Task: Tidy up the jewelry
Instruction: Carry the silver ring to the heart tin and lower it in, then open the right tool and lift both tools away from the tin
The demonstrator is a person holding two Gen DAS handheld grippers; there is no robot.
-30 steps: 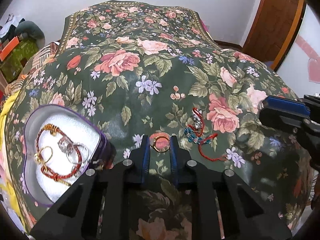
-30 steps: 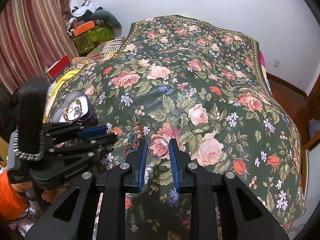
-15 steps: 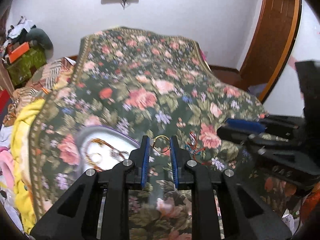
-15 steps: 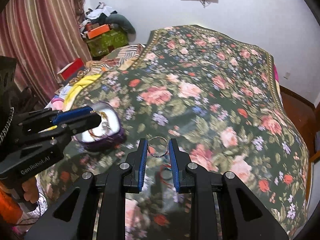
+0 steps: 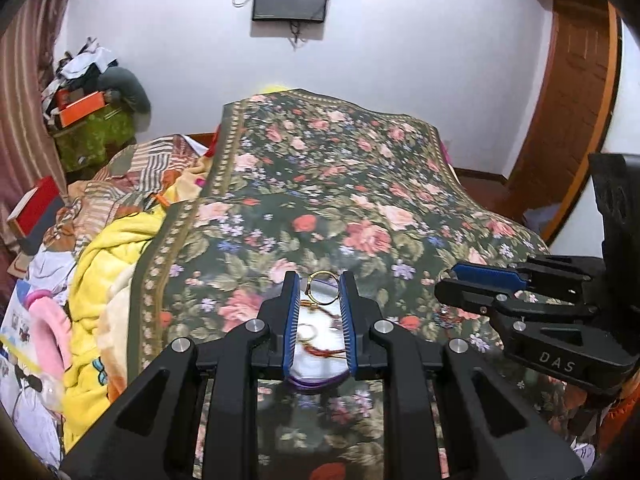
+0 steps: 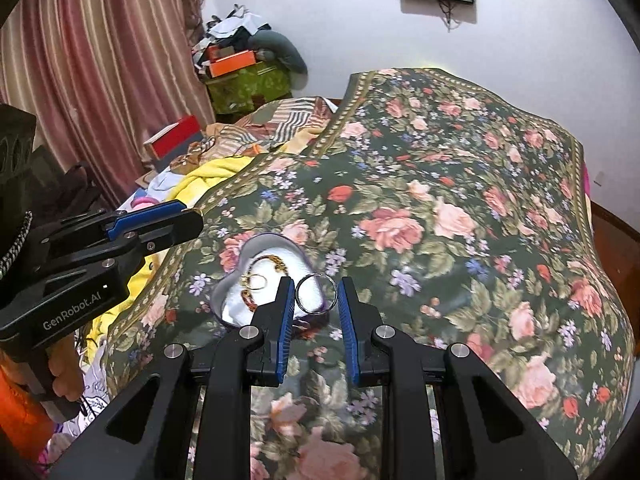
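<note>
My left gripper (image 5: 319, 290) is shut on a gold ring (image 5: 322, 289), held above the heart-shaped purple tin (image 5: 316, 380) with white lining, which shows between its fingers. My right gripper (image 6: 316, 294) is shut on a silver ring (image 6: 316, 293), held over the right edge of the same tin (image 6: 230, 282). The tin holds a red bracelet (image 6: 250, 298) and gold rings (image 6: 258, 280). Each gripper also shows from the side in the other's view: the right one (image 5: 476, 280), the left one (image 6: 160, 220).
The floral bedspread (image 6: 460, 220) covers the bed. A yellow blanket (image 5: 104, 280) and piled clothes lie along the left side. A red box (image 6: 172, 136), curtains and a green box (image 6: 248, 84) stand beyond. A wooden door (image 5: 568, 120) is on the right.
Both grippers have lifted with their rings and swung left, from over the bedspread to over the tin. The red cord jewelry on the bedspread is out of view now.
</note>
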